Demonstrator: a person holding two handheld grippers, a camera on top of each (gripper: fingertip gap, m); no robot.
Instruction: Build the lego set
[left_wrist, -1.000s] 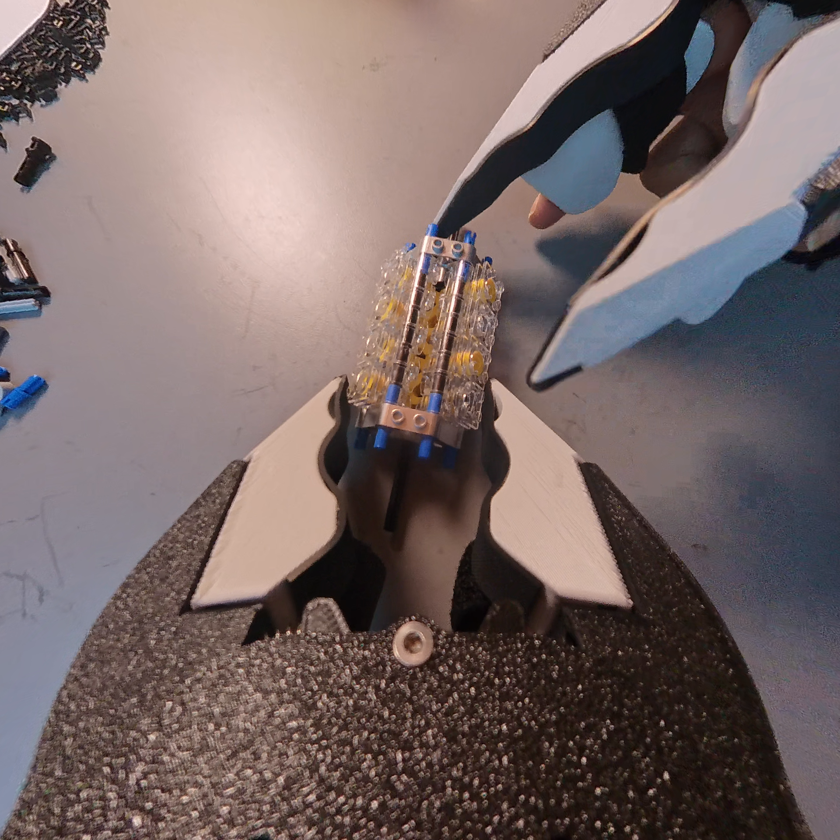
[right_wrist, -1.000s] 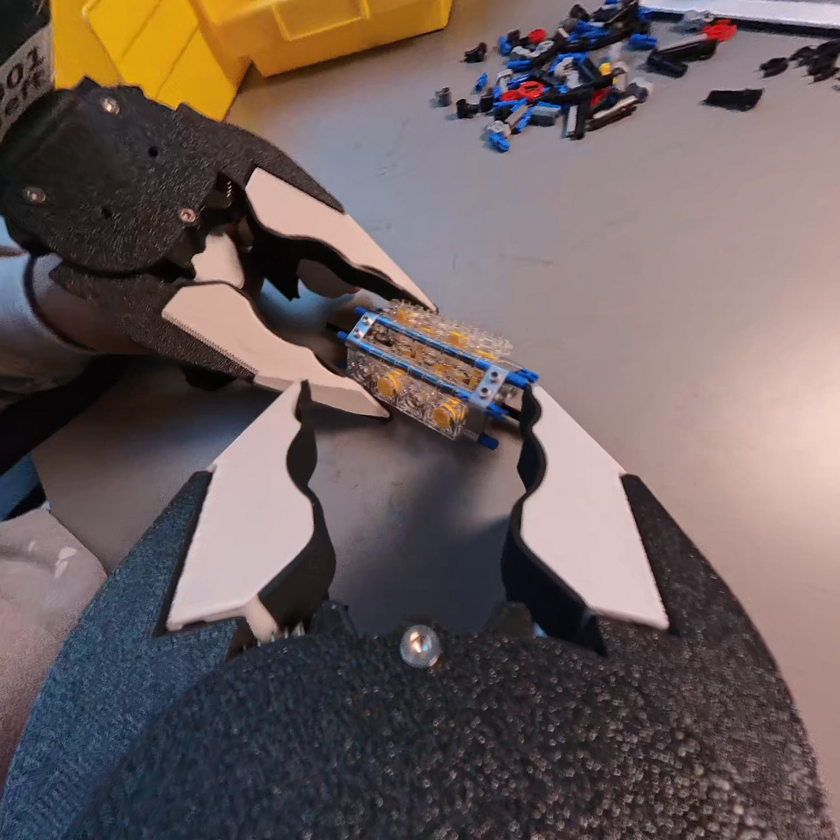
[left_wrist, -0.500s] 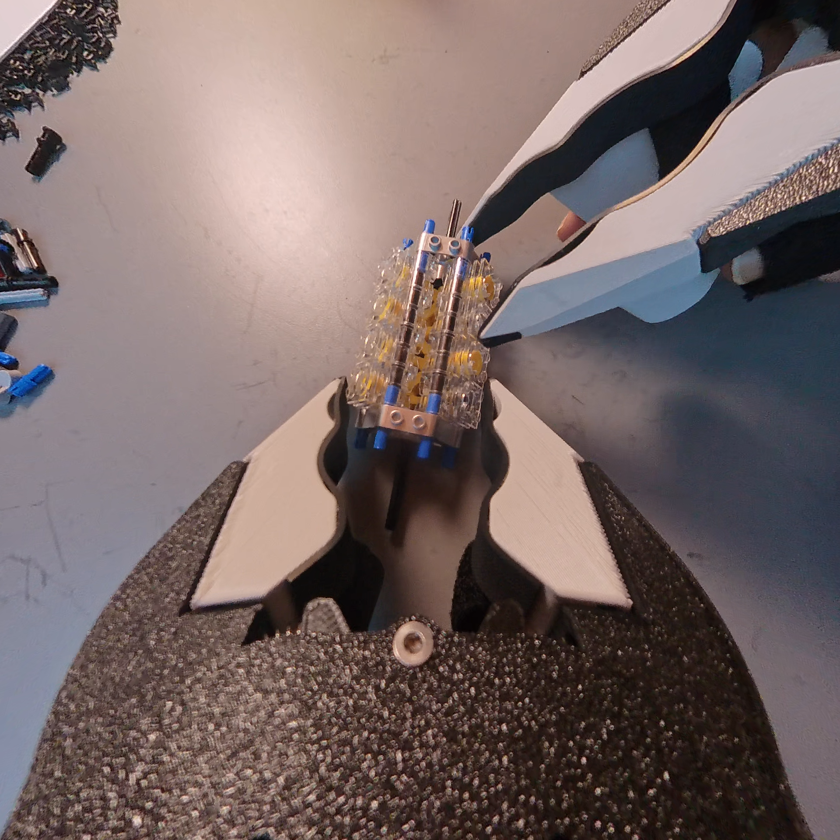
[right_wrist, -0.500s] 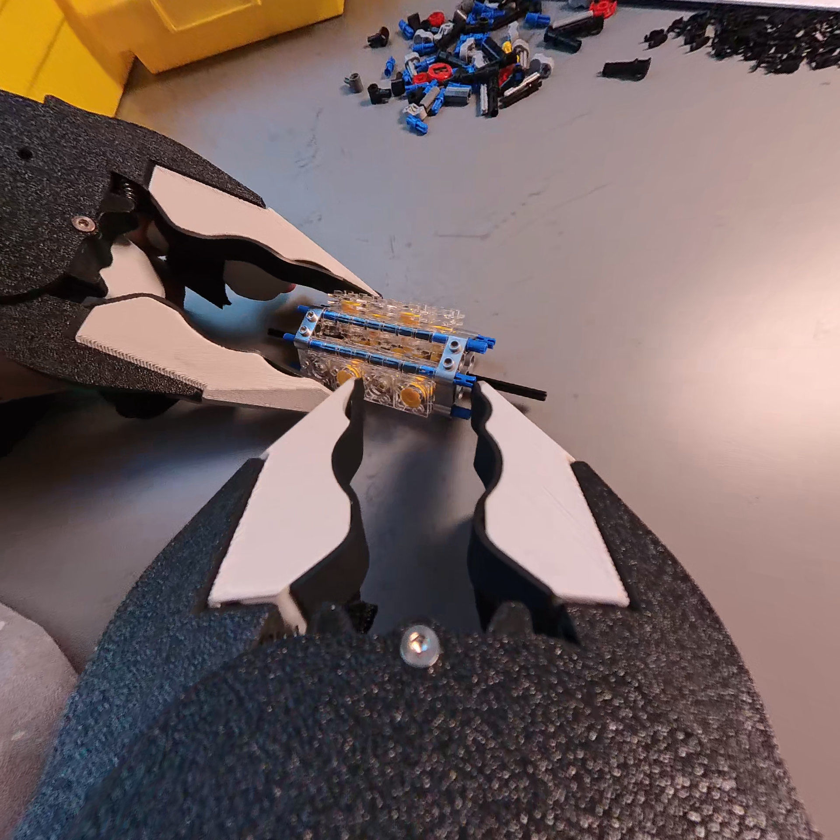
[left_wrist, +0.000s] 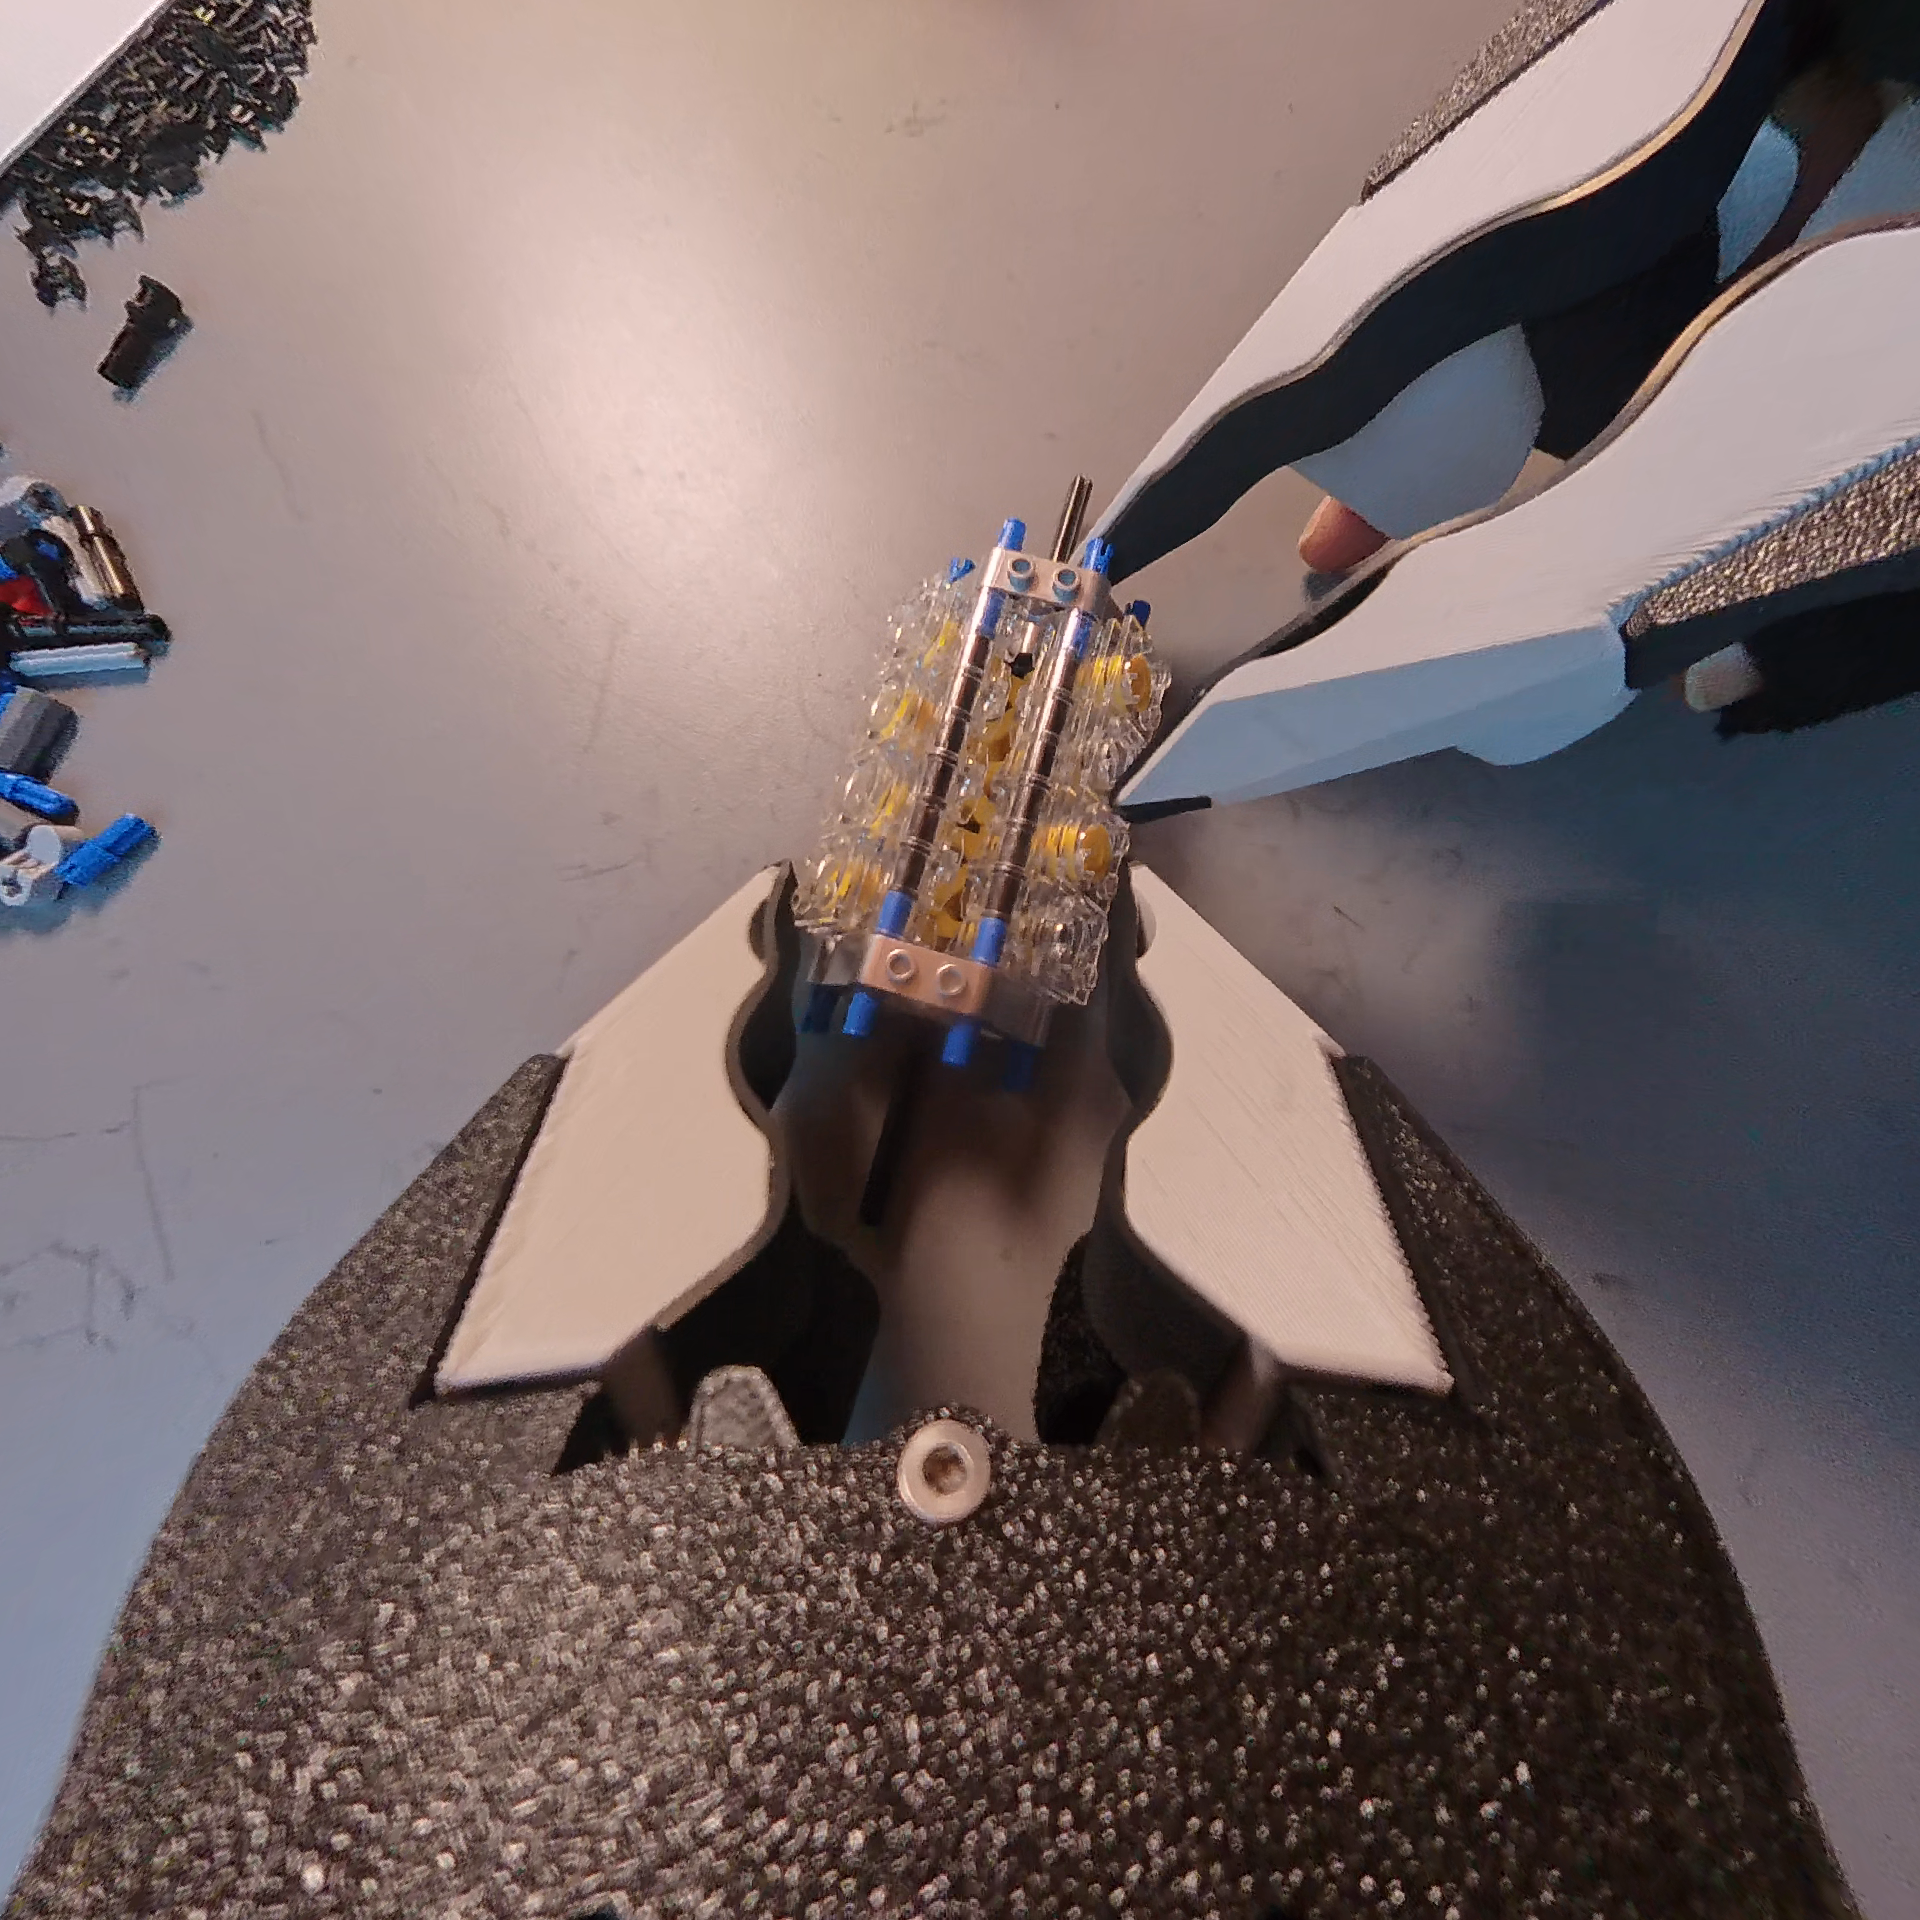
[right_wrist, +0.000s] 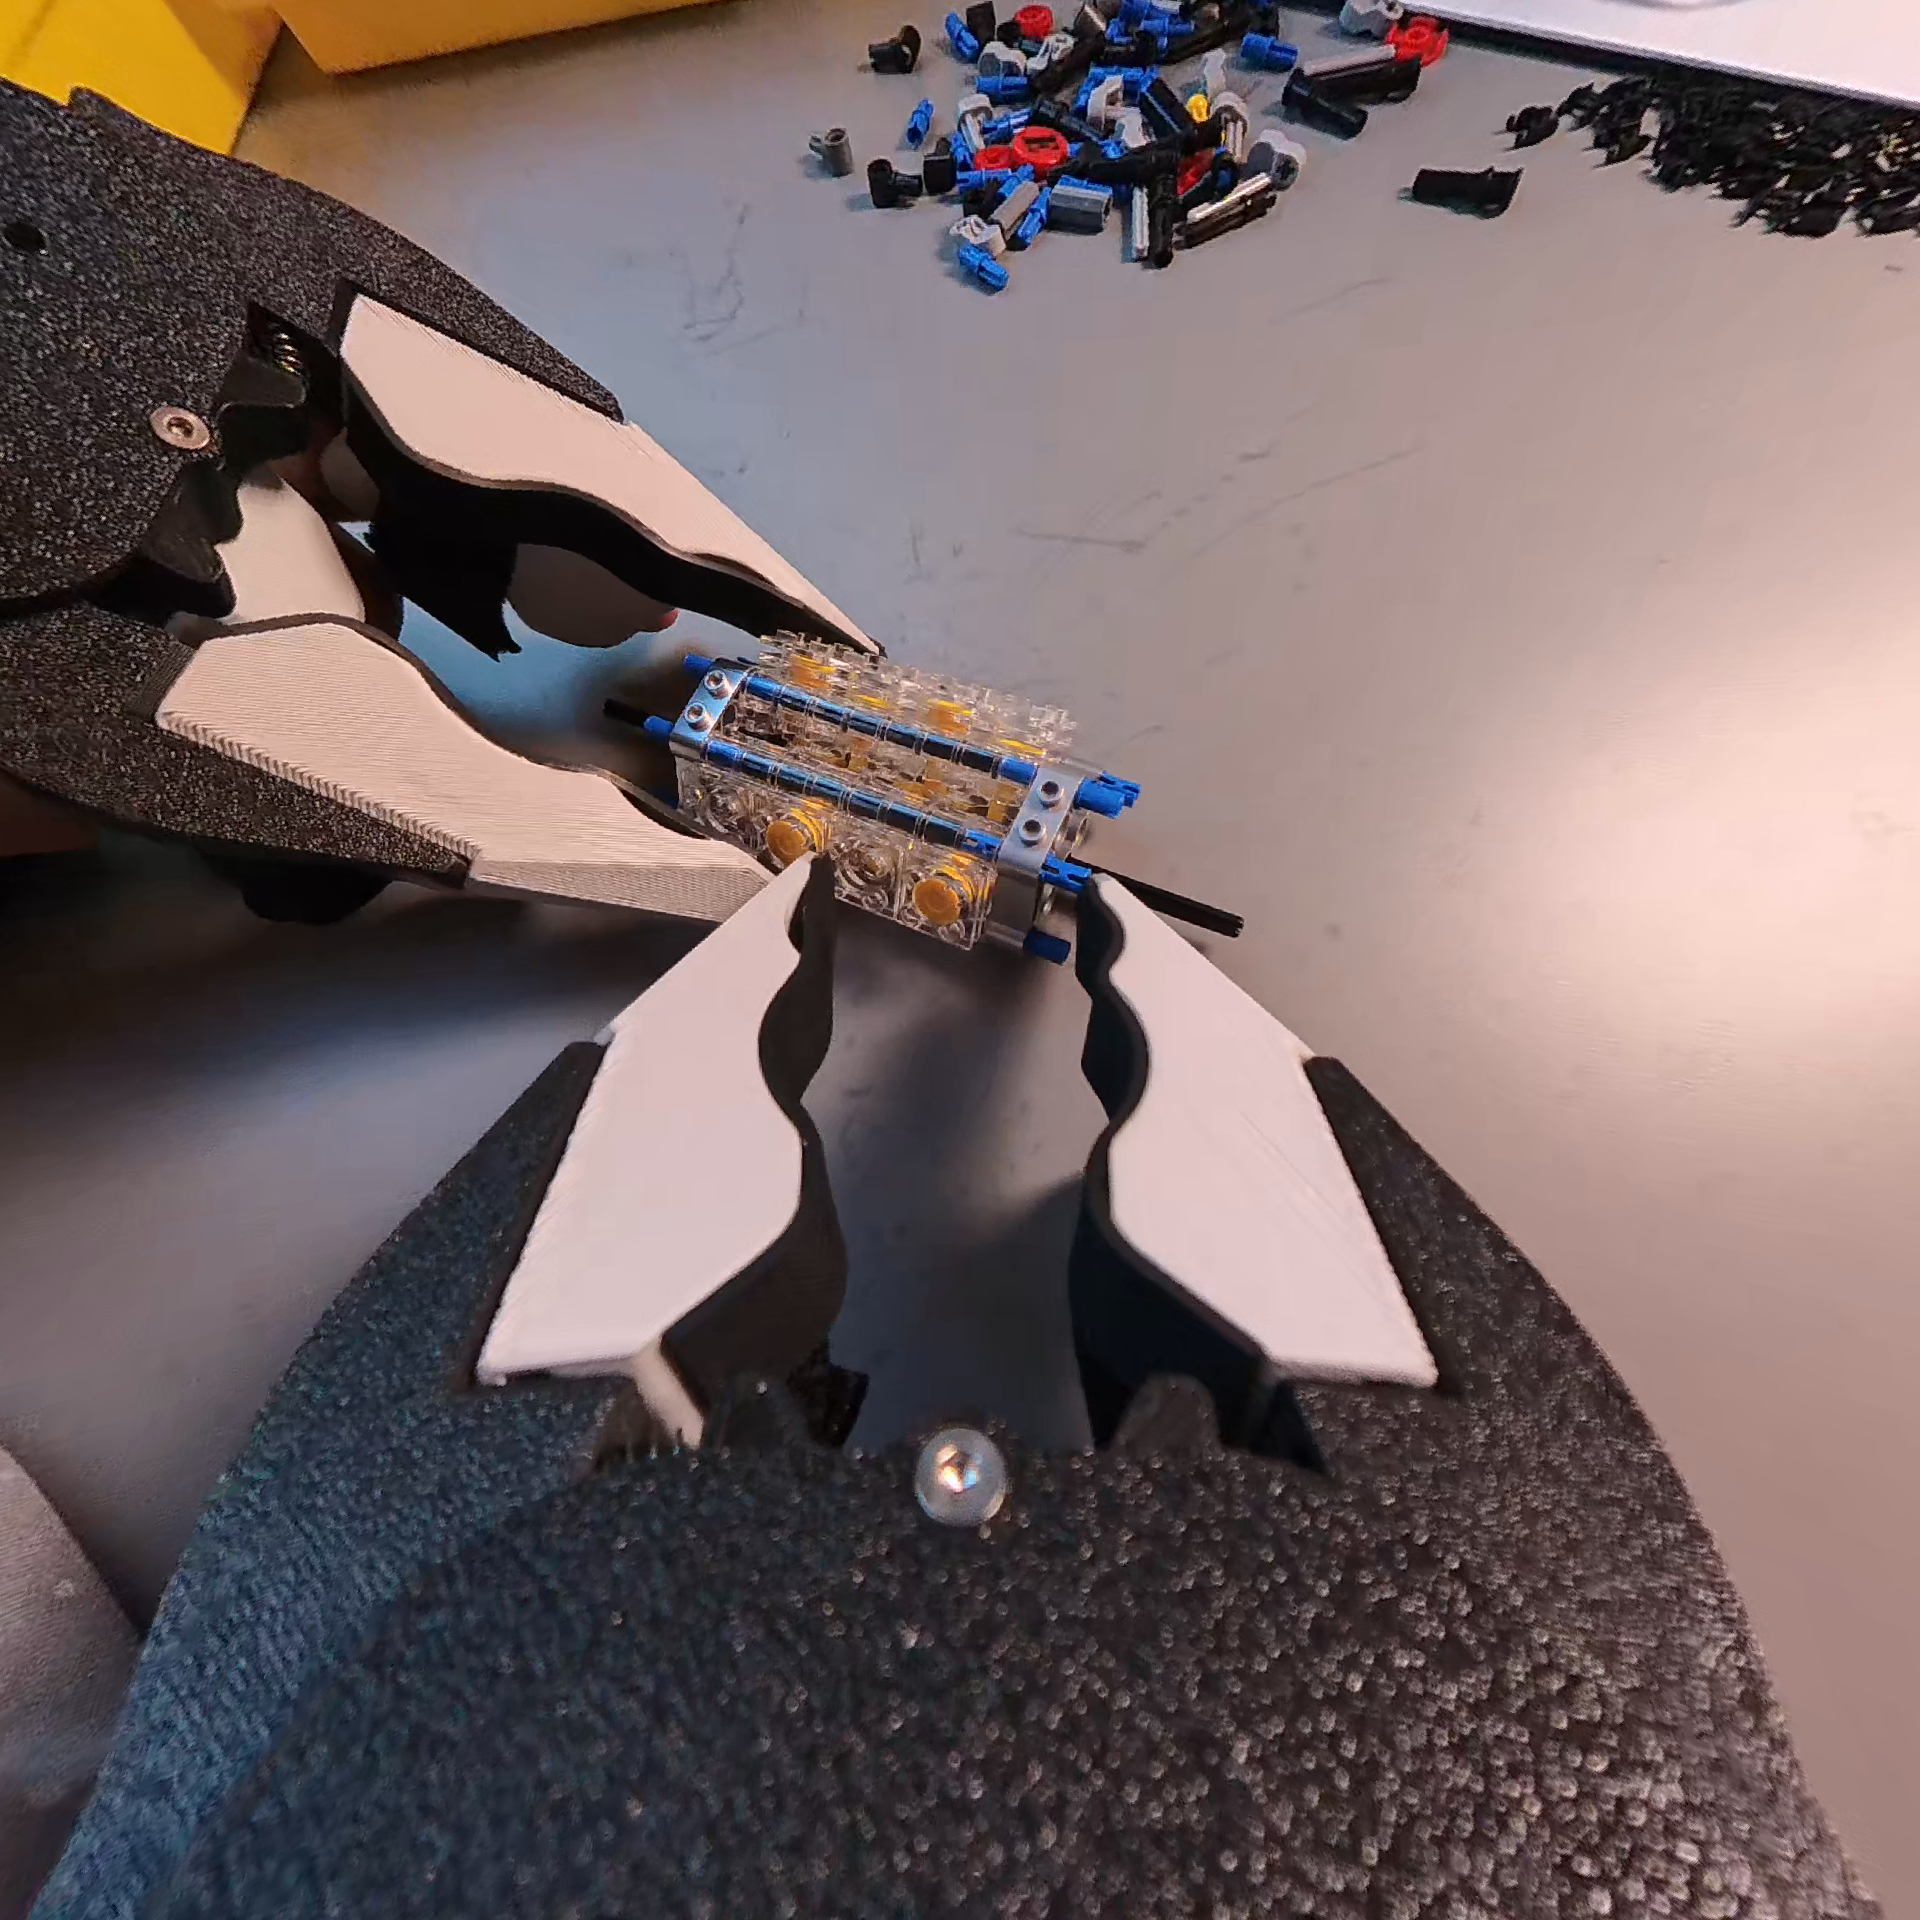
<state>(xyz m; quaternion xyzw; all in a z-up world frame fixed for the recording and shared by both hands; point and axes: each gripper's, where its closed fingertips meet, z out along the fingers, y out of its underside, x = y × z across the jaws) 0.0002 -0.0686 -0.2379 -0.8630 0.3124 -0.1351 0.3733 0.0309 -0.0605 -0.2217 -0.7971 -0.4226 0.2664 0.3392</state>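
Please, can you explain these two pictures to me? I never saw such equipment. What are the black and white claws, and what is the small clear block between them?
No robot here: a person holds a two-finger gripper in each hand, each carrying a camera looking along its fingers. One picture comes from the left gripper, closed on one end of a clear toy-brick block with yellow and blue parts. The other comes from the right gripper, fingers apart at the block's side. On the grey table lie a pile of small loose parts and a yellow bin.

A grey table (right_wrist: 1455, 623) is bearing a pile of small blue, black, grey and red parts (right_wrist: 1101, 135) at its far side. Beside it a lone black piece (right_wrist: 1465, 192) is lying, with a heap of black bits (right_wrist: 1766, 156) spreading under a white board (right_wrist: 1714, 42). Yellow bins (right_wrist: 125, 62) are standing far left.
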